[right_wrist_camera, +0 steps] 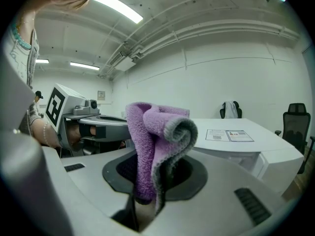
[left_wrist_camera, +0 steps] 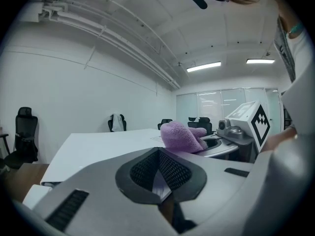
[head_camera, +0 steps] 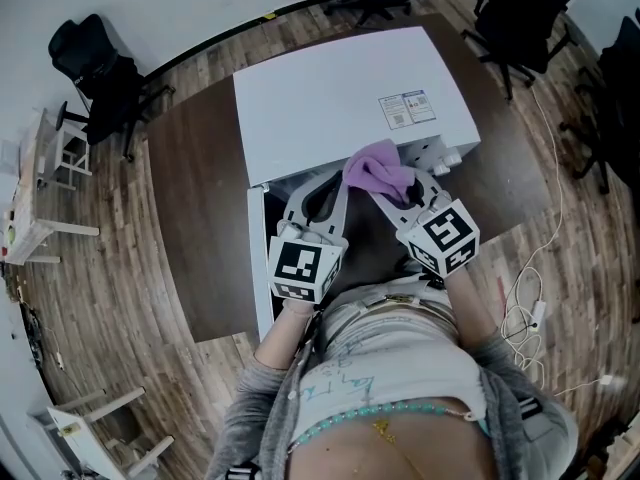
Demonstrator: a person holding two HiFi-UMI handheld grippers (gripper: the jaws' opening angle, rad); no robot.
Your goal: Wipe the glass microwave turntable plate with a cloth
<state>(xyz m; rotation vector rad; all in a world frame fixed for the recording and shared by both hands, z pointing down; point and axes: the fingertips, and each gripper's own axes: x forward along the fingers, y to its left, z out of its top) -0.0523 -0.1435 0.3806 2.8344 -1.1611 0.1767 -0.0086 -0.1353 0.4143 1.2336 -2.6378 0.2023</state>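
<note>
A dark table (head_camera: 195, 228) lay under the left tongs (head_camera: 322, 196) and right tongs (head_camera: 398, 194), on a wood floor (head_camera: 110, 268). Black chairs (head_camera: 100, 78) stood well beyond them, left and right. White walls (left_wrist_camera: 74, 82) rose ahead, strip lights (left_wrist_camera: 204, 66) above, glass panels (left_wrist_camera: 221, 102) far ahead

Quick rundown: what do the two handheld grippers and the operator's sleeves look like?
Both the left gripper and right gripper are light grey moulded plastic; each claw has black mesh-textured pads in a dark oval recess. Each carries a white cube with black square markers. No cables show on them. The person wears grey sleeves.
</note>
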